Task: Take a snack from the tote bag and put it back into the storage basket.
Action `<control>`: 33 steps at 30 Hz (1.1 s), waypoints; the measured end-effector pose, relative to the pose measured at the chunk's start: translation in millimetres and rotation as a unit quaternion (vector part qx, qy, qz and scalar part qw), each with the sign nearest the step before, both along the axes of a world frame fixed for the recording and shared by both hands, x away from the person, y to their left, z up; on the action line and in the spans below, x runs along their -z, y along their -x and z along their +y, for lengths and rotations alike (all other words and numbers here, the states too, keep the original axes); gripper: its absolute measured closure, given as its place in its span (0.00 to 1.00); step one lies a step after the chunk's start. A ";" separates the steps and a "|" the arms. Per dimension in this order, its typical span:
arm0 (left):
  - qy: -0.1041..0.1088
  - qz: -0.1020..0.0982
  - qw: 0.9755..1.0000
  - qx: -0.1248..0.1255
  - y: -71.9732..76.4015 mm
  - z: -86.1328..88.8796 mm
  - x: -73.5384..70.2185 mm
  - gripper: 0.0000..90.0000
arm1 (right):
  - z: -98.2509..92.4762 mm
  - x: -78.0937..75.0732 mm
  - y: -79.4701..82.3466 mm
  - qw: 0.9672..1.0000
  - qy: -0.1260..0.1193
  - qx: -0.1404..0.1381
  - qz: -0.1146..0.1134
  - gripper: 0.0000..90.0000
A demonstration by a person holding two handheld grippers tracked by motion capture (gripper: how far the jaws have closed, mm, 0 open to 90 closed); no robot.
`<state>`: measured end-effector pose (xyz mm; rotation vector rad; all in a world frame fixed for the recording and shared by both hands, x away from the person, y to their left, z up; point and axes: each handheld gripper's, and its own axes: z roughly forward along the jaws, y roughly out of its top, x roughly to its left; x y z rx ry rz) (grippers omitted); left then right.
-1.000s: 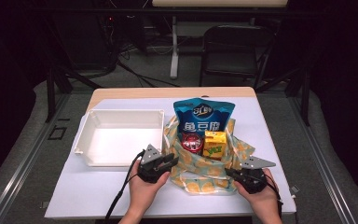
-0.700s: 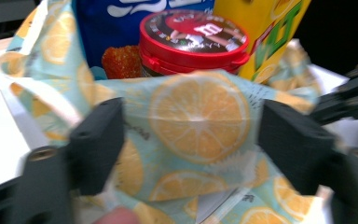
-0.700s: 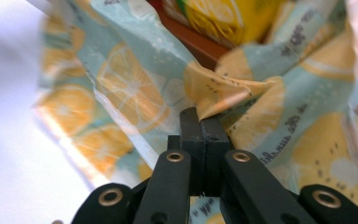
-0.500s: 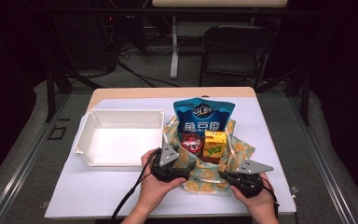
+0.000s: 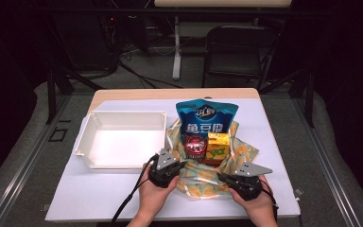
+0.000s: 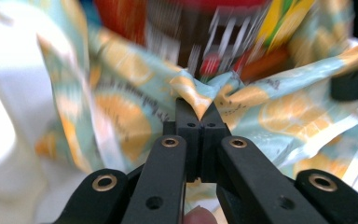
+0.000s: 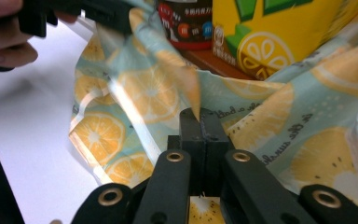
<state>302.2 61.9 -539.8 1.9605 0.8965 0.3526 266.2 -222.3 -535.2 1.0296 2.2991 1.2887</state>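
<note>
A lemon-print cloth (image 5: 203, 182) lies under a blue snack bag (image 5: 207, 118), a brown candy packet (image 5: 194, 145) and a yellow juice box (image 5: 217, 145). My left gripper (image 5: 182, 165) sits at the cloth's front left, shut on a bunched fold of the cloth (image 6: 193, 95). My right gripper (image 5: 222, 177) sits at the front right, shut on another fold of the cloth (image 7: 193, 100). The juice box (image 7: 279, 32) and candy packet (image 7: 186, 23) stand just beyond that fold. Both pinch points are raised off the table.
A white empty tray (image 5: 87, 142) stands left of the cloth, close to my left hand. The white table top (image 5: 94, 194) has bare room in front. A black chair (image 5: 238, 47) stands behind the table's far edge.
Both grippers have drawn inward toward each other along the cloth's front edge, the left one more, and the cloth between them has bunched up.
</note>
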 end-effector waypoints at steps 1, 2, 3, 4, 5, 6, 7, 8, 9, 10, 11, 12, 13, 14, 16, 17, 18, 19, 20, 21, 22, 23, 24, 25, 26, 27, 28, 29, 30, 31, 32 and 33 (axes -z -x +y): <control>-0.003 0.007 1.000 -0.005 0.2 0.8 5.9 1.00 | 1.5 1.0 -0.6 1.000 0.004 -0.001 0.004 1.00; -0.006 0.019 1.000 -0.007 0.0 1.4 11.2 1.00 | 3.9 2.6 -1.1 1.000 0.008 -0.001 0.005 1.00; -0.007 0.030 0.999 -0.011 0.0 1.7 15.7 1.00 | 6.2 3.9 -2.0 1.000 0.018 -0.002 0.007 1.00; -0.011 0.038 0.999 -0.017 -0.9 1.6 19.7 1.00 | 8.3 5.3 -3.2 1.000 0.028 -0.002 0.009 1.00; -0.016 0.051 0.998 -0.021 -2.6 1.2 23.3 1.00 | 10.3 6.8 -4.8 0.999 0.033 0.000 0.014 1.00; -0.024 0.068 0.997 -0.022 -4.7 0.7 25.7 1.00 | 12.1 8.6 -6.2 0.999 0.039 0.002 0.018 1.00; -0.029 0.079 0.996 -0.024 -6.4 -0.8 27.0 1.00 | 13.7 10.5 -7.7 0.999 0.044 0.004 0.022 1.00; -0.034 0.081 0.996 -0.029 -7.6 -2.0 26.8 1.00 | 14.6 12.3 -9.3 0.998 0.050 0.006 0.026 1.00; -0.038 0.088 0.995 -0.027 -8.8 -2.7 25.3 1.00 | 14.8 14.0 -10.9 0.998 0.058 0.010 0.034 1.00; -0.040 0.088 0.995 -0.031 -9.4 -4.1 25.1 1.00 | 14.4 15.9 -12.4 0.997 0.066 0.016 0.043 1.00; -0.040 0.089 0.995 -0.032 -9.6 -4.5 24.9 1.00 | 13.5 18.3 -13.8 0.996 0.072 0.023 0.049 1.00; -0.039 0.083 0.995 -0.027 -8.5 -5.4 25.6 1.00 | 12.3 20.4 -14.9 0.995 0.075 0.028 0.056 1.00; -0.042 0.074 0.996 -0.023 -6.9 -6.7 26.3 1.00 | 10.6 22.0 -15.7 0.995 0.072 0.031 0.066 1.00; -0.051 0.063 0.997 -0.018 -4.2 -7.5 26.4 1.00 | 8.8 22.1 -15.9 0.995 0.064 0.031 0.073 1.00; -0.051 0.056 0.997 -0.013 -2.2 -6.7 26.7 1.00 | 2.9 17.6 -10.3 0.997 0.035 0.026 0.061 0.89; -0.047 0.058 0.997 -0.014 -2.2 -5.8 26.7 1.00 | -0.1 12.5 -6.0 0.998 0.024 0.022 0.051 0.83; -0.043 0.057 0.997 -0.016 -2.6 -5.7 27.3 0.99 | -3.7 6.3 -1.7 0.999 0.013 0.021 0.038 0.80; -0.043 0.062 0.997 -0.012 -3.0 -5.1 26.8 0.99 | -7.9 -1.2 2.3 0.999 0.000 0.024 0.023 0.77; -0.045 0.059 0.997 -0.013 -2.7 -5.4 27.0 0.99 | -12.5 -8.5 6.0 0.999 -0.021 0.026 0.010 0.77; -0.046 0.058 0.997 -0.013 -2.1 -5.8 26.9 0.99 | -17.5 -17.5 9.7 0.998 -0.048 0.032 -0.005 0.76; -0.049 0.054 0.997 -0.011 -1.4 -6.5 26.9 0.99 | -20.7 -22.7 11.3 0.998 -0.054 0.038 -0.018 0.75; -0.051 0.048 0.997 -0.010 -0.4 -7.1 26.9 0.99 | -24.4 -29.6 13.1 0.996 -0.062 0.048 -0.030 0.74; -0.054 0.042 0.998 -0.008 0.4 -7.4 26.9 0.98 | -27.1 -35.4 13.7 0.994 -0.070 0.064 -0.046 0.71; -0.055 0.039 0.998 -0.005 1.6 -7.6 26.4 0.97 | -29.5 -39.9 12.6 0.992 -0.078 0.085 -0.058 0.67; -0.052 0.038 0.998 -0.005 2.2 -7.8 26.6 0.96 | -31.3 -42.8 8.7 0.988 -0.087 0.110 -0.059 0.63; -0.049 0.036 0.998 -0.003 2.7 -7.2 26.5 0.95 | -31.6 -42.9 5.5 0.987 -0.087 0.125 -0.057 0.58; -0.047 0.032 0.998 -0.003 2.7 -6.3 26.4 0.94 | -31.5 -41.4 0.7 0.985 -0.084 0.142 -0.054 0.54; -0.041 0.030 0.999 -0.010 3.6 -6.4 26.9 0.94 | -30.7 -38.0 -4.8 0.984 -0.083 0.151 -0.047 0.51; -0.039 0.034 0.999 -0.002 3.0 -4.7 26.2 0.93 | -29.7 -33.6 -10.4 0.984 -0.080 0.156 -0.035 0.49; -0.037 0.032 0.999 -0.001 3.0 -4.3 26.3 0.92 | -28.2 -29.0 -15.5 0.984 -0.082 0.159 -0.025 0.48; -0.036 0.032 0.999 0.000 3.0 -4.1 26.3 0.92 | -26.3 -25.5 -19.5 0.984 -0.080 0.159 -0.019 0.48; -0.035 0.032 0.999 0.001 3.1 -4.1 26.3 0.92 | -23.6 -23.0 -23.2 0.985 -0.080 0.155 -0.013 0.48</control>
